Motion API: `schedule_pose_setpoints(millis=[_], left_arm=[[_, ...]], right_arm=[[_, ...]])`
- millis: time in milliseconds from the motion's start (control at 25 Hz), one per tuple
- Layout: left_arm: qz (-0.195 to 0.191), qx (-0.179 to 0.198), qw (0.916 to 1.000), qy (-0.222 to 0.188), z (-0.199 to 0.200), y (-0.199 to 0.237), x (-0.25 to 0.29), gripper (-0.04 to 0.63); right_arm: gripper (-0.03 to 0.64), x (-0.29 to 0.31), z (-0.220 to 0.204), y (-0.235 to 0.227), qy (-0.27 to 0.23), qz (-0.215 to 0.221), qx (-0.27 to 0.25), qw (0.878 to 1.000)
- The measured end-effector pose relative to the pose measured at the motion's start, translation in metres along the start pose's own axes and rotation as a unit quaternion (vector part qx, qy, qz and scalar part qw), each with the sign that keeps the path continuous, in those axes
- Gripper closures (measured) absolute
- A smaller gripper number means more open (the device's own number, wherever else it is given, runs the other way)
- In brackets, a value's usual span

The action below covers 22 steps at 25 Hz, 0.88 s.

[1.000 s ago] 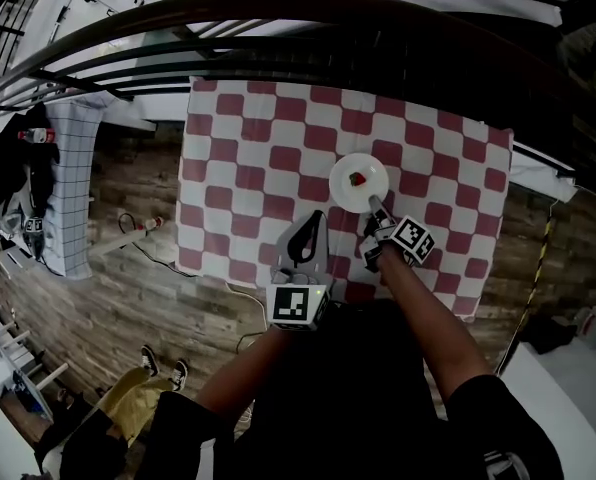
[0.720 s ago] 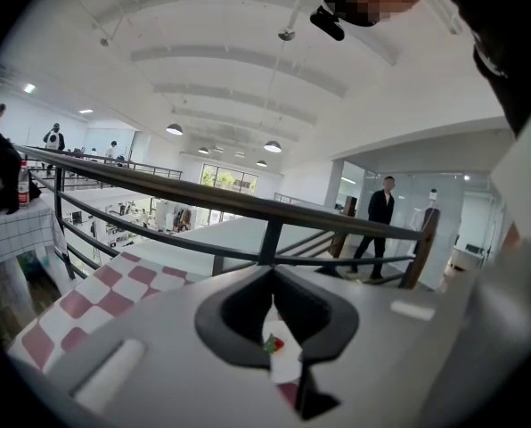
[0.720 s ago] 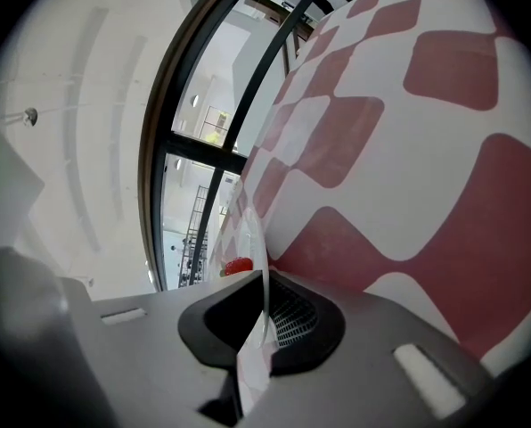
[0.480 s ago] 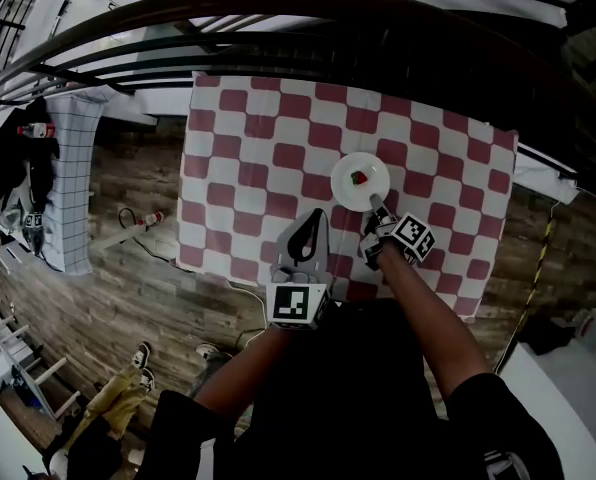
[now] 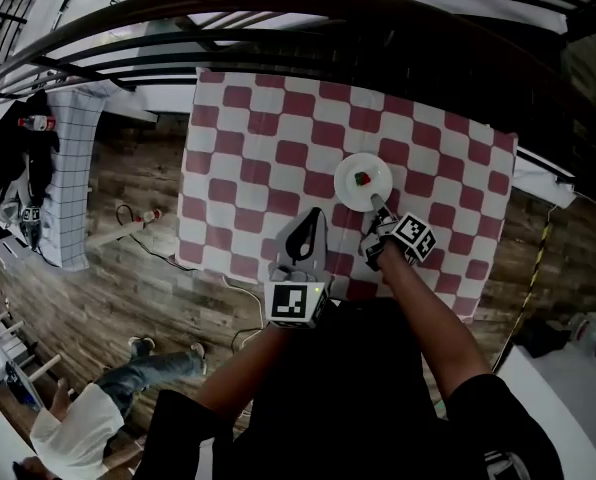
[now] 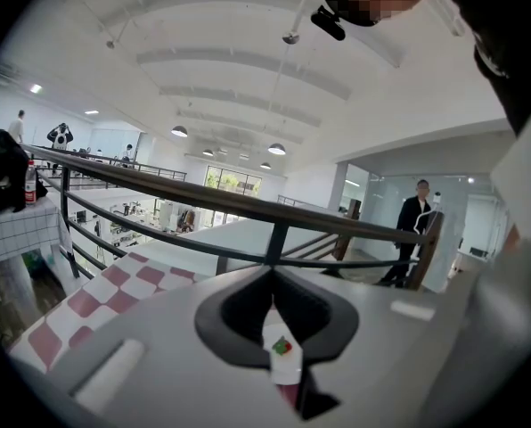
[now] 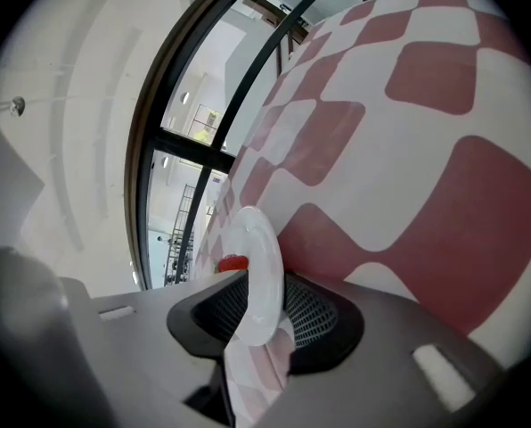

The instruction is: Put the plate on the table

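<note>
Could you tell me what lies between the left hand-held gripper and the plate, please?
Only bare checked tablecloth separates the left hand-held gripper from the plate; the head view shows it.

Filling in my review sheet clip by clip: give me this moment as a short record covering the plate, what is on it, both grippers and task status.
surface: table under a red-and-white checked cloth
plate: white, lying on the cloth near the middle
on plate: small red item with some green
right gripper: at the plate's near rim, jaws opening, rim between them
left gripper: beside the plate, not touching it, jaws together, empty
task status: plate set down, release under way
</note>
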<state>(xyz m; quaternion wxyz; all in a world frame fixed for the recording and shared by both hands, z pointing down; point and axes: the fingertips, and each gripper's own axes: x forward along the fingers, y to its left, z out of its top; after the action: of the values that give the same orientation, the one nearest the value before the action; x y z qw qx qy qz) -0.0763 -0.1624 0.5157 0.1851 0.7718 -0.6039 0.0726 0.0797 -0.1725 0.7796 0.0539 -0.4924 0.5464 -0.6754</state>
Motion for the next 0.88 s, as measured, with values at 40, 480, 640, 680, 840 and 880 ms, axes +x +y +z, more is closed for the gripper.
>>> schedule_pose_setpoints(millis=[40, 480, 640, 680, 840, 880], left_arm=[[0.000, -0.002, 1.0000, -0.002, 0.000, 0.000, -0.002, 0.584], [-0.012, -0.008, 0.9998, -0.015, -0.008, -0.007, -0.020, 0.584], [-0.017, -0.009, 0.9997, -0.012, -0.006, -0.011, -0.025, 0.584], [-0.019, -0.008, 0.9997, -0.013, -0.005, -0.012, -0.025, 0.584], [-0.034, -0.009, 0.9992, -0.019, 0.000, -0.019, -0.026, 0.584], [-0.037, -0.009, 0.9991, -0.020, 0.000, -0.020, -0.027, 0.584]], right_arm=[[0.493, -0.002, 0.000, -0.002, -0.002, -0.006, -0.002, 1.000], [0.472, -0.030, -0.001, 0.000, -0.008, -0.006, -0.006, 1.000], [0.474, -0.044, -0.003, 0.020, -0.007, 0.018, -0.013, 1.000], [0.474, -0.047, -0.003, 0.025, -0.009, 0.025, -0.015, 1.000], [0.490, -0.062, -0.002, 0.046, -0.018, 0.043, -0.024, 0.999], [0.503, -0.067, -0.002, 0.051, -0.023, 0.047, -0.029, 0.998]])
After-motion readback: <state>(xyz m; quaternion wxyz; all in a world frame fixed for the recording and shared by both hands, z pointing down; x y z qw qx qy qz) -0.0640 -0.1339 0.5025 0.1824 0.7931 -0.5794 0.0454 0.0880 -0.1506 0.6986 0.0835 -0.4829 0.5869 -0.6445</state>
